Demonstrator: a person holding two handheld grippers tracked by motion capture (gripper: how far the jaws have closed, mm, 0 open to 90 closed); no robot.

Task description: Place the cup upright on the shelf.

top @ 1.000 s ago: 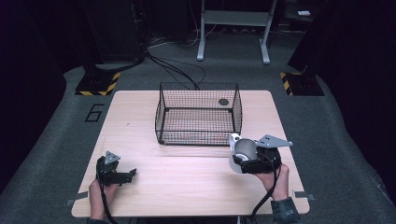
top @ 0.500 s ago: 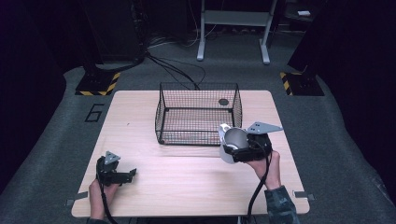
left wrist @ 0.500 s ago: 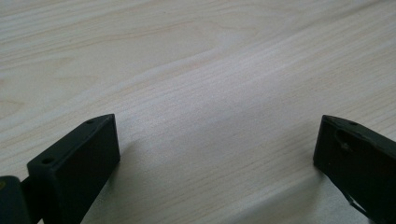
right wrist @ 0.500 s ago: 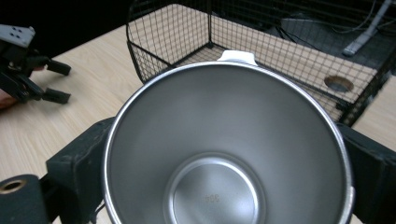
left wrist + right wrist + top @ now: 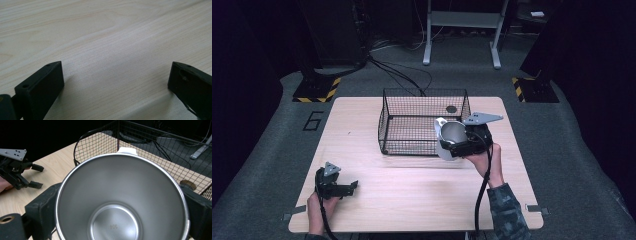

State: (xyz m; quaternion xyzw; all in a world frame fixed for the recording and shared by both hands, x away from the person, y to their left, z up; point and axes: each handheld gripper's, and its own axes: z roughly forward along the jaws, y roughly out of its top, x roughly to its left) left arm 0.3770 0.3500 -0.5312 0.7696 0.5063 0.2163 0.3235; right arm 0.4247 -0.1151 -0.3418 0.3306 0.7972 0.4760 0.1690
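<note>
My right fingers point(image 5: 120, 202) clamp a steel cup point(image 5: 121, 200) from both sides; its brushed, round inside tapers to a flat bottom stamped with small marks I cannot read. A white tab sits at its far rim. In the high view the cup point(image 5: 451, 134) sits right of centre, tipped on its side, mouth toward the black wire basket point(image 5: 412, 125), just at that basket's right front corner. My right hand point(image 5: 486, 159) reaches up from the lower right. My left fingers point(image 5: 115, 82) are spread wide and hold nothing, low over the pale, grained wooden tabletop point(image 5: 412, 180), at lower left in the high view point(image 5: 346, 187). A "6" marks the grey floor point(image 5: 313, 120), upper left.
</note>
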